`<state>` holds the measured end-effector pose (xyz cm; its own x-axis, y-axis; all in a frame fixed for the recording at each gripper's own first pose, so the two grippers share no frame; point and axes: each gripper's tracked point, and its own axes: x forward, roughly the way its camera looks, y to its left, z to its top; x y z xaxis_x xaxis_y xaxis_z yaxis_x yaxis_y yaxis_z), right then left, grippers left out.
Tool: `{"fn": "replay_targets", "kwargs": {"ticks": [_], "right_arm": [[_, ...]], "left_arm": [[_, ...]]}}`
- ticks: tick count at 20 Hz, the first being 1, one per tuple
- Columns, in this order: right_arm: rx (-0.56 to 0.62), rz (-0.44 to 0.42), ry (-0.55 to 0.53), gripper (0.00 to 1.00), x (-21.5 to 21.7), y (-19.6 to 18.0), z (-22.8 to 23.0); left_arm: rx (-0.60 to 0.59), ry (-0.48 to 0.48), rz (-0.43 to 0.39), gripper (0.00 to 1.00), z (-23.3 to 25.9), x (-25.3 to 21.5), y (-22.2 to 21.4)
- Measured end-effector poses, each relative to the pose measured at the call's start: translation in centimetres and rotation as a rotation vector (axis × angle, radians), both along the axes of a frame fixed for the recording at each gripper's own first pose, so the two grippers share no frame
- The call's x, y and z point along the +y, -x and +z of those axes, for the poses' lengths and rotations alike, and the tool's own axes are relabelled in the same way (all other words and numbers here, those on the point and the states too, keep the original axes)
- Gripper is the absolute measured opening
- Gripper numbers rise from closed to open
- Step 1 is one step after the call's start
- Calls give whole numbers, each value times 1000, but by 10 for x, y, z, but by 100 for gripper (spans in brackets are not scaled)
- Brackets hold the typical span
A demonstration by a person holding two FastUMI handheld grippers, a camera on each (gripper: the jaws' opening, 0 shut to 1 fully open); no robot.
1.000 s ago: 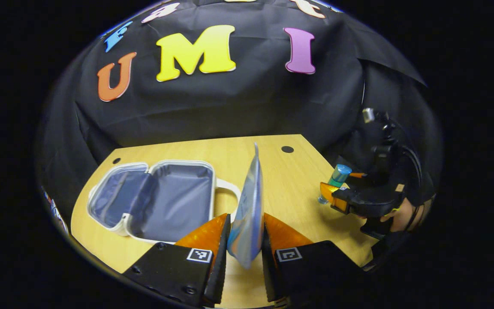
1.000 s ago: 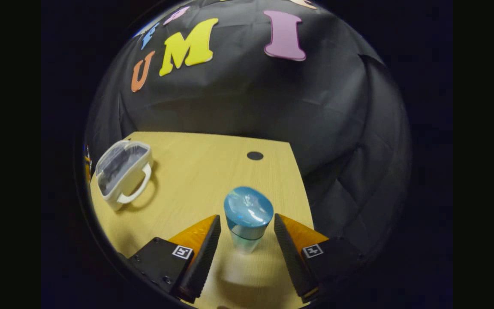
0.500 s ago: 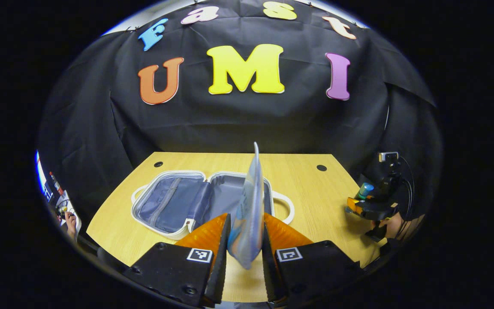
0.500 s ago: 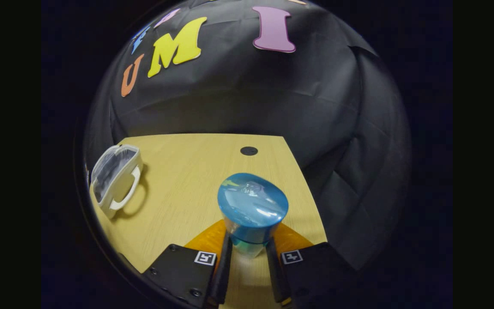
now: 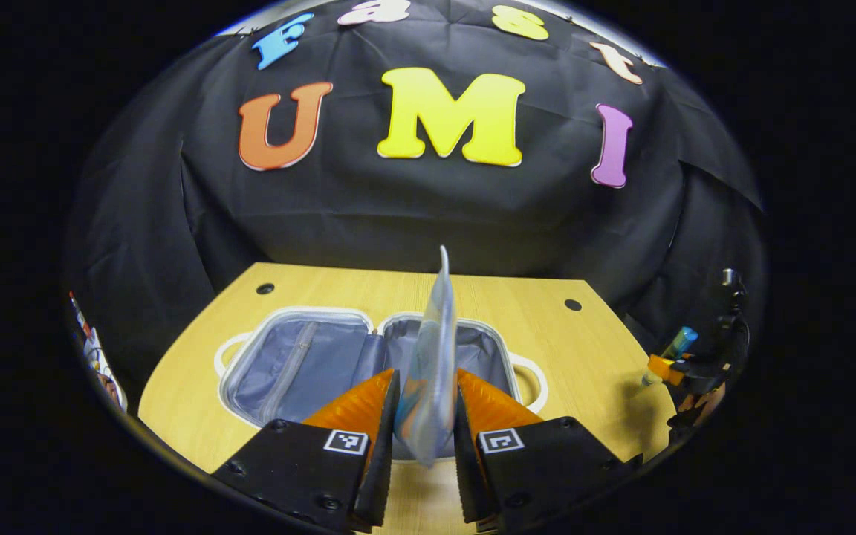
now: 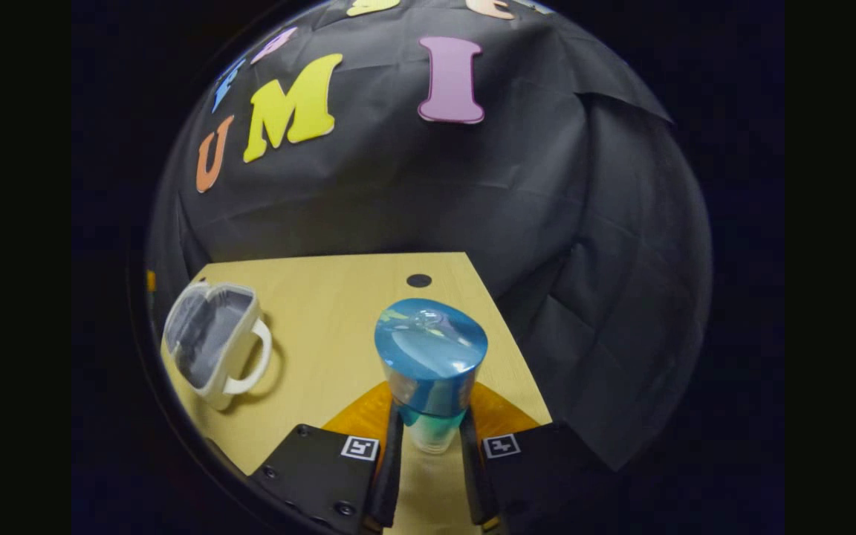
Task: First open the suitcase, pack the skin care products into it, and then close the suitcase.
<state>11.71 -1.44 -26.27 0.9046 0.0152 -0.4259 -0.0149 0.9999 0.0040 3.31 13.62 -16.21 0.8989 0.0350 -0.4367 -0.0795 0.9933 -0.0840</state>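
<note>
My left tongs (image 5: 426, 416) are pinching a flat sachet (image 5: 430, 371) upright (edge-on) above the open suitcase (image 5: 309, 360); my right tongs (image 6: 428, 453) are gripping a blue-capped bottle (image 6: 430, 364) over the surface (image 6: 339, 327).

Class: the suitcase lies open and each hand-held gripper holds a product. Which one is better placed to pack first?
Left. The left hand-held gripper holds the flat pouch right before the open suitcase; the right hand-held gripper, clamping the blue-capped bottle, sits well off to the side.
</note>
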Motion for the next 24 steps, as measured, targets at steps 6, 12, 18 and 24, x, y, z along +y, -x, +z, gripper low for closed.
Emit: {"fn": "replay_targets", "kwargs": {"ticks": [6, 12, 18, 24], "right_arm": [[-56, 53, -34, 34, 69, 57, 67], [-19, 102, 16, 34, 113, 86, 70], [54, 65, 21, 34, 114, 91, 55], [88, 78, 47, 34, 116, 90, 45]], "left_arm": [[212, 11, -94, 40, -83, -6, -35], [362, 17, -112, 40, -137, -7, -40], [523, 54, -75, 40, -179, -6, -37], [589, -25, -64, 40, -185, -4, -38]]}}
